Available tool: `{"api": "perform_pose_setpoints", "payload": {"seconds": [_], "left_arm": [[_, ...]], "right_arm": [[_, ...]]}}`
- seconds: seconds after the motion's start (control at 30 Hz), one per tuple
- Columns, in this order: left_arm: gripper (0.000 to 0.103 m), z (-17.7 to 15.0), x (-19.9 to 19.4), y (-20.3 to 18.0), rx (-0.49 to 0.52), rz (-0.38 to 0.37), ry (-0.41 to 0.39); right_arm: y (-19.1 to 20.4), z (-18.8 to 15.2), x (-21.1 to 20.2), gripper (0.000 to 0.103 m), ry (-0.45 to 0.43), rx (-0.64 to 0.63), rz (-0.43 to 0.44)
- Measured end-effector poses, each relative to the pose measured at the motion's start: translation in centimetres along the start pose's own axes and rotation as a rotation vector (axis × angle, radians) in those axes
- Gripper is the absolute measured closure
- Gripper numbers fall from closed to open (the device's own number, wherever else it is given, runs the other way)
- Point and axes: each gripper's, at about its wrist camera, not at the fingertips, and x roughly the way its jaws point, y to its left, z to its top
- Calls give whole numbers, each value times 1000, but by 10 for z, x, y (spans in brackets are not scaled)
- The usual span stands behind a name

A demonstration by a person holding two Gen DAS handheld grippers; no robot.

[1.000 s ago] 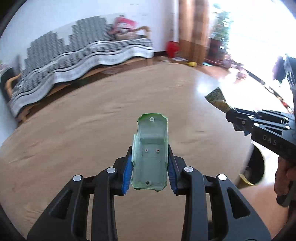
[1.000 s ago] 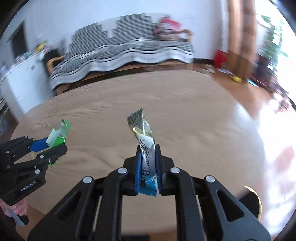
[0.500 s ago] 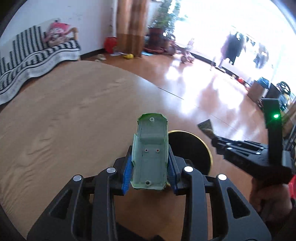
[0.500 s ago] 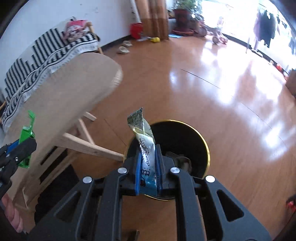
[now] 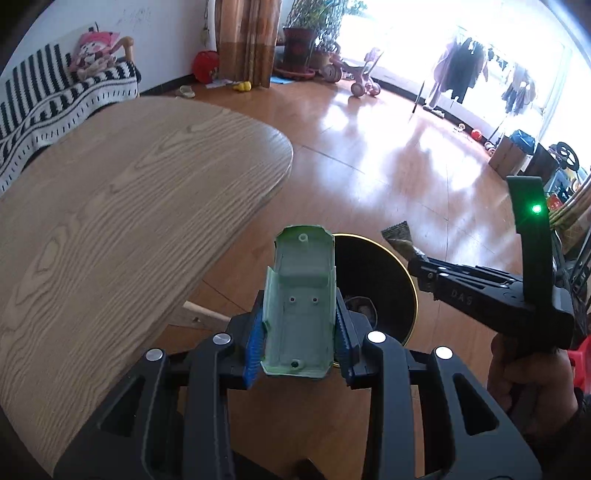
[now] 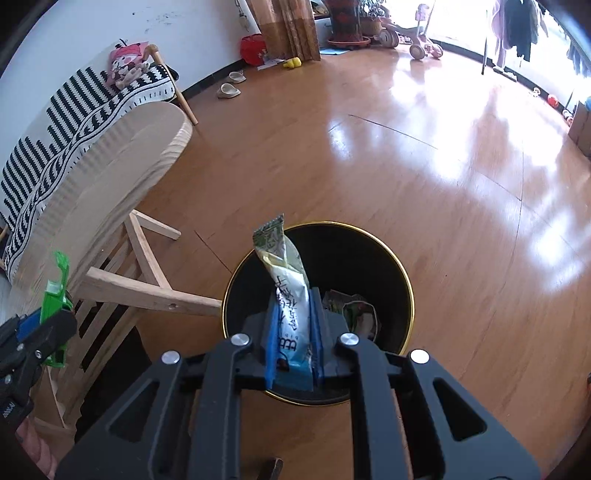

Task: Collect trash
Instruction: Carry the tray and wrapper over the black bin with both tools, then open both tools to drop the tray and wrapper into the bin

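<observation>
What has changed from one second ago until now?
Both grippers swung from over the table to the black bin on the floor. Unchanged: left gripper grips the green plastic piece, right gripper the snack wrapper; nothing released.

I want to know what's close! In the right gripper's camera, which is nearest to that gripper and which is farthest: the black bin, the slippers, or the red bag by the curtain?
1. Black bin: right below the right gripper.
2. Slippers: far across the floor, upper left.
3. Red bag: farthest, at the wall by the curtain.
</observation>
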Motion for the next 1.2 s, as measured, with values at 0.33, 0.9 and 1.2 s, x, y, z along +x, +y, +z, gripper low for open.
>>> {"api": "perform_pose_setpoints", "payload": {"seconds": [0.33,0.9,1.2], "left_arm": [[70,14,27,-12,9,4,34],[70,35,78,-37,41,-107,96],[29,49,81,-53,60,-146,67]], "right_arm": [[-11,6,17,49,32,34,12],[-44,3,-3,30,-36,113,-21],[-60,0,-33,24,-92,154,-45]]}}
